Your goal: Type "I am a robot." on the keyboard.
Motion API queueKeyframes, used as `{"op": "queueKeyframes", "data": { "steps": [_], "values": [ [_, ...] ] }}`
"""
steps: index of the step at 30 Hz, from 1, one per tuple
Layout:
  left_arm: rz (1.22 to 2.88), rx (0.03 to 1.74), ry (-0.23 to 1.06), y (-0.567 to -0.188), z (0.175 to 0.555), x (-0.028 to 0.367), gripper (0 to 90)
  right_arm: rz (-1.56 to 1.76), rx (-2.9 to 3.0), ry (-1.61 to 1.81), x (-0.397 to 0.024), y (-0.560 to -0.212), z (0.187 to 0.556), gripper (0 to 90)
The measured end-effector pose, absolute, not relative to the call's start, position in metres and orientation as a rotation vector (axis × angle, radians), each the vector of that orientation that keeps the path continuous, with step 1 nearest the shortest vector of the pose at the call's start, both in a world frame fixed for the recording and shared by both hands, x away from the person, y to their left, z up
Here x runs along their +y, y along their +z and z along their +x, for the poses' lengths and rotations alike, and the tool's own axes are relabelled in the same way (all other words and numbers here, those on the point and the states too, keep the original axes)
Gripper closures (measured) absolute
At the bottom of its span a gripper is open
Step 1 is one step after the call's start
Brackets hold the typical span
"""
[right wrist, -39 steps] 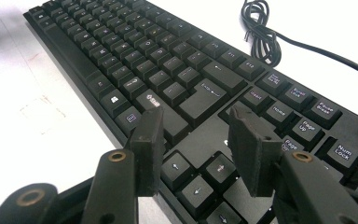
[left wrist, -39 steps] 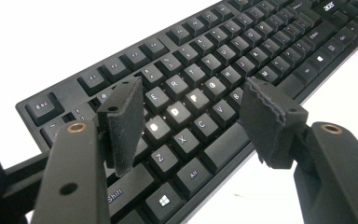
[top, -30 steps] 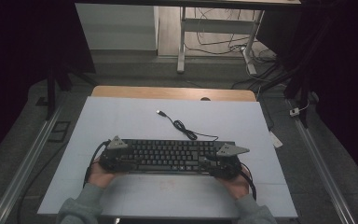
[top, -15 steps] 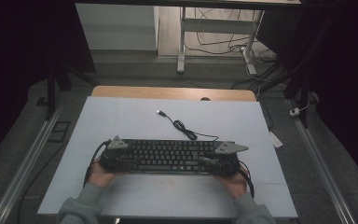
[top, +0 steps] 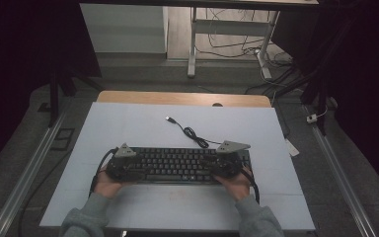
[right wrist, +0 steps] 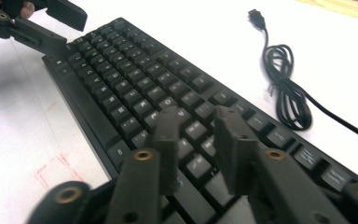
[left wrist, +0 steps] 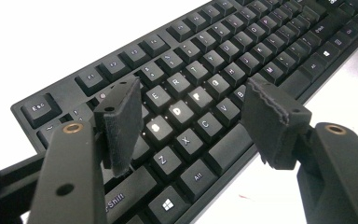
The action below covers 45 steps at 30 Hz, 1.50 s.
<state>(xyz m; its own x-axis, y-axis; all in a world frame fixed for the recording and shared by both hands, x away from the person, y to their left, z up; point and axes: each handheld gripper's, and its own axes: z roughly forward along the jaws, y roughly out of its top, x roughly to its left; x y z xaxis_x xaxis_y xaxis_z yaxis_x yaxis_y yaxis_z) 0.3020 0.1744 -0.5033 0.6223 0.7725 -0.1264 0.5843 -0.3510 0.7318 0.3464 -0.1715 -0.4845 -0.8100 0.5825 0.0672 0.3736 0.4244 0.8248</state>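
A black keyboard [top: 177, 165] lies across the white mat, its keys seen close in the left gripper view [left wrist: 223, 60] and the right gripper view [right wrist: 135, 79]. Its black cable [top: 192, 133] coils behind it and ends in a loose USB plug [top: 169, 118]. My left gripper [top: 131, 169] hovers open over the left-hand letter keys [left wrist: 193, 107], nothing between its pads. My right gripper [top: 218, 167] hangs over the keys at the right end [right wrist: 196, 126]. Its jaws have just been closing; a narrow gap remains, with nothing in it.
The white mat [top: 177, 207] covers a wooden table whose far edge [top: 182, 98] shows behind. Faint red marks [right wrist: 51, 175] sit on the mat in front of the keyboard. Metal rails [top: 24, 177] run along the floor on both sides.
My right gripper has shifted left and slightly away along the keyboard, and its jaws stand closer together. The left gripper and the keyboard have stayed put.
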Motion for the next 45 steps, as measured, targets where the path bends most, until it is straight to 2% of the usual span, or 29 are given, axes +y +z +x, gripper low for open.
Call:
{"op": "queueKeyframes", "data": {
  "steps": [4,7,25,45],
  "values": [
    [2.071,1.057,0.31,-0.503,0.302,0.174,37.5,0.826,2.472,1.328,-0.163,-0.484,0.351,84.6],
    [2.071,1.059,0.309,-0.504,0.302,0.174,37.5,0.832,2.488,1.322,-0.157,-0.485,0.355,89.4],
    [2.076,1.057,0.309,-0.504,0.302,0.172,37.2,0.858,2.536,1.256,-0.12,-0.5,0.374,89.5],
    [2.077,1.056,0.315,-0.504,0.301,0.172,36.6,0.816,2.598,1.146,-0.096,-0.511,0.377,89.5]
  ]
}}
